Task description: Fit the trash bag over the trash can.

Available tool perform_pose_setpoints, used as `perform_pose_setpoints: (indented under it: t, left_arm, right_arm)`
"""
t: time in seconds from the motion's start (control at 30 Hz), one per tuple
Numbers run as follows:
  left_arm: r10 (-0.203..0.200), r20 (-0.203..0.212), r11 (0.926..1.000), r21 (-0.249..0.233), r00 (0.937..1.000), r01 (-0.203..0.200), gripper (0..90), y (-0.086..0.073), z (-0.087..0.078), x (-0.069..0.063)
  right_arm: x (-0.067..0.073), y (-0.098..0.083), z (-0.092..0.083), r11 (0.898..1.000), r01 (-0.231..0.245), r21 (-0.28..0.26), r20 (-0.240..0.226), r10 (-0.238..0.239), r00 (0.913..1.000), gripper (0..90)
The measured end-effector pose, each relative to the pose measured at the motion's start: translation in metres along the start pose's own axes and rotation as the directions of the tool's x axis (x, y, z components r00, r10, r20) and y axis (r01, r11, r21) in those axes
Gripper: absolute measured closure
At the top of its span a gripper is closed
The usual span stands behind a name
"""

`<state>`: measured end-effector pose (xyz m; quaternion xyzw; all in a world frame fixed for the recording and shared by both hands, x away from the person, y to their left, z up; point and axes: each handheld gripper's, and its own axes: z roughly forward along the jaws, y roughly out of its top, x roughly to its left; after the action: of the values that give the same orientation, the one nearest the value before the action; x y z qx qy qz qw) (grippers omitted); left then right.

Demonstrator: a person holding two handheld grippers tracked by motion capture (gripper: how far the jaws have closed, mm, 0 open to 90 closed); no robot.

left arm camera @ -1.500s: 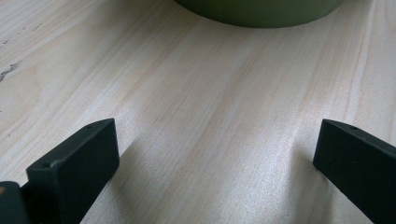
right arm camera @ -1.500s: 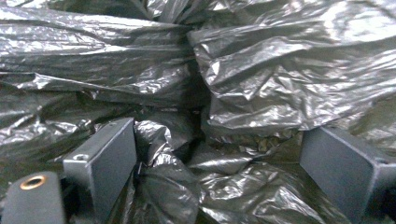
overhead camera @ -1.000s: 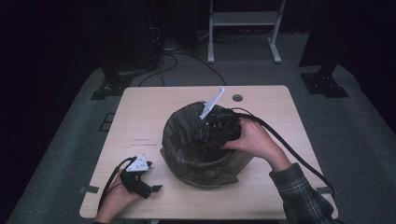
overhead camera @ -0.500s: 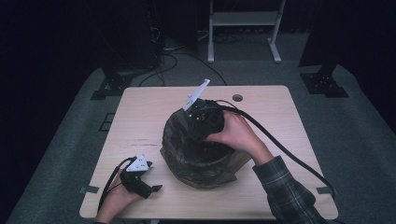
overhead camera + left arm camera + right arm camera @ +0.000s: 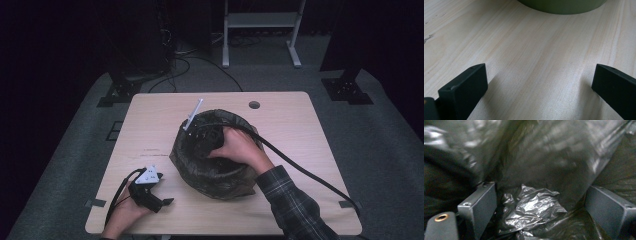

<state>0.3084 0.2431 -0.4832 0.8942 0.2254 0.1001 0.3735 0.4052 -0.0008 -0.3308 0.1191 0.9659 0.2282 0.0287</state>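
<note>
High view dim, soft; table (image 5: 150, 130) lit from above, surroundings near black. Left gripper view bright, sharp wood grain, soft jaw shadows. Right gripper view dark, motion-blurred up top, glare streaks on crumpled black bag liner (image 5: 534, 207).

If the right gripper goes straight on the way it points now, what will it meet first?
Most likely the crumpled fold of black plastic bag liner lying just ahead between the open jaws of the right gripper, inside the bin. Depth is unclear, so contact may already be near.
</note>
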Motion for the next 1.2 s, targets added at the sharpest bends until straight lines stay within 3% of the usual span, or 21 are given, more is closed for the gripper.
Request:
perform_pose_setpoints:
  t: [0.13,0.3,0.67,1.0,1.1,1.2]
  left_arm:
    - [0.001,0.001,1.0,0.0,1.0,-0.001,0.0,0.0,0.0,0.0]
    - [0.002,0.001,1.0,0.0,1.0,-0.002,0.0,0.0,0.0,0.0]
    - [0.002,0.004,1.0,-0.001,1.0,-0.002,0.0,0.0,0.0,0.0]
    - [0.005,0.006,1.0,0.0,1.0,-0.005,0.0,0.0,0.0,0.001]
    - [0.005,0.006,1.0,0.0,1.0,-0.005,0.0,0.001,0.001,0.001]
    - [0.005,0.006,1.0,0.0,1.0,-0.005,0.0,0.001,0.001,0.001]
  right_arm:
    - [-0.001,0.0,0.007,0.999,0.004,0.04,-0.006,-0.004,1.0,9.8]
    - [-0.001,0.0,0.005,0.999,0.0,0.033,-0.005,0.0,1.0,9.8]
    - [0.001,-0.007,-0.039,0.996,-0.013,-0.089,0.04,0.016,0.9991,9.8]
    - [0.012,-0.017,-0.069,0.99,0.006,-0.138,0.065,0.003,0.9979,9.7]
    - [0.012,-0.026,-0.081,0.978,0.003,-0.207,0.066,0.011,0.9977,9.7]
    - [0.012,-0.035,-0.09,0.975,-0.004,-0.221,0.09,0.024,0.9957,9.7]
